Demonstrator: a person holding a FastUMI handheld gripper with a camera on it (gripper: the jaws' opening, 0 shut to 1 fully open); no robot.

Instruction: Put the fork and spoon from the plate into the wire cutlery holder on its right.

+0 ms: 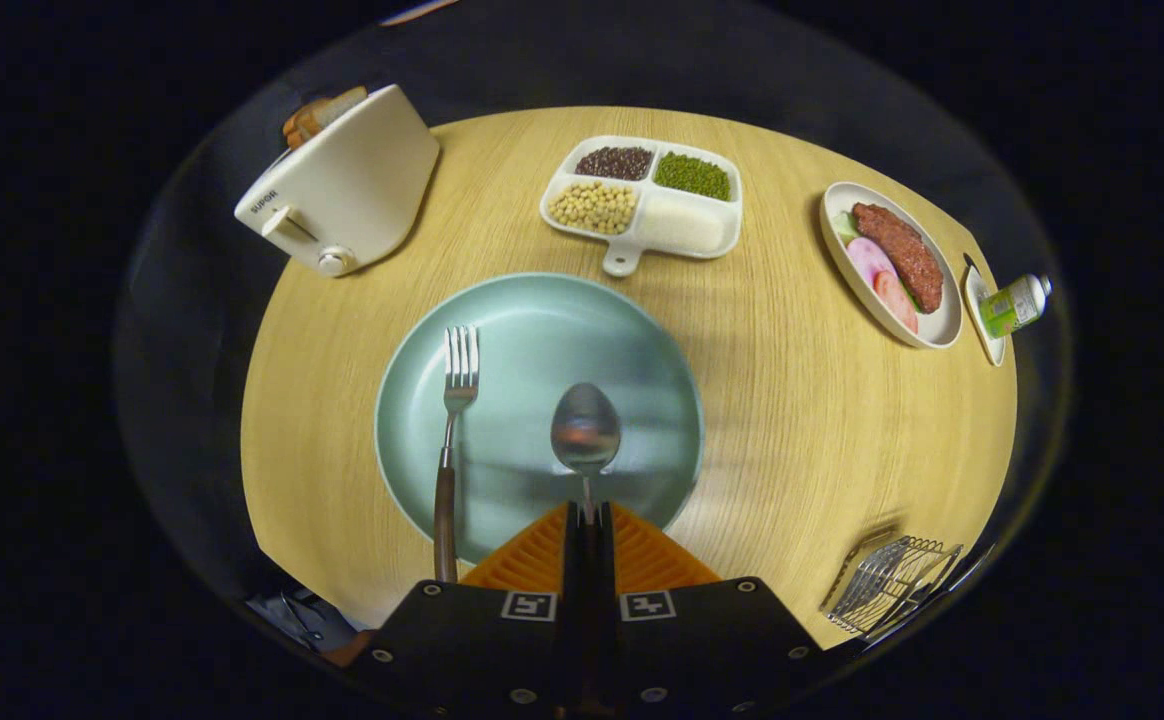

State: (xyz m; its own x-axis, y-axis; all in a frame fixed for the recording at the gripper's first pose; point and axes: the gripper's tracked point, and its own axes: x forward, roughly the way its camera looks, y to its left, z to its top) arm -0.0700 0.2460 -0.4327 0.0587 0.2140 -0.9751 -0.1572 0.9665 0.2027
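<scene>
A round wooden table [802, 400] seen from above the gripper [587, 520]. Its jaws are closed tight on the thin handle of a spoon [585, 428], whose bowl sticks out just ahead of them over a pale green plate [532, 320] at the table's middle. A fork [450, 440] with a dark wooden handle lies on the plate's left part, handle crossing the rim toward the near edge. The wire cutlery holder [890, 583] sits at the near right edge, well apart from the plate. Along the far edge stand a cream toaster [342, 190], a divided dish of beans and grains [645, 200], and a plate of meat and sliced food [892, 262].
</scene>
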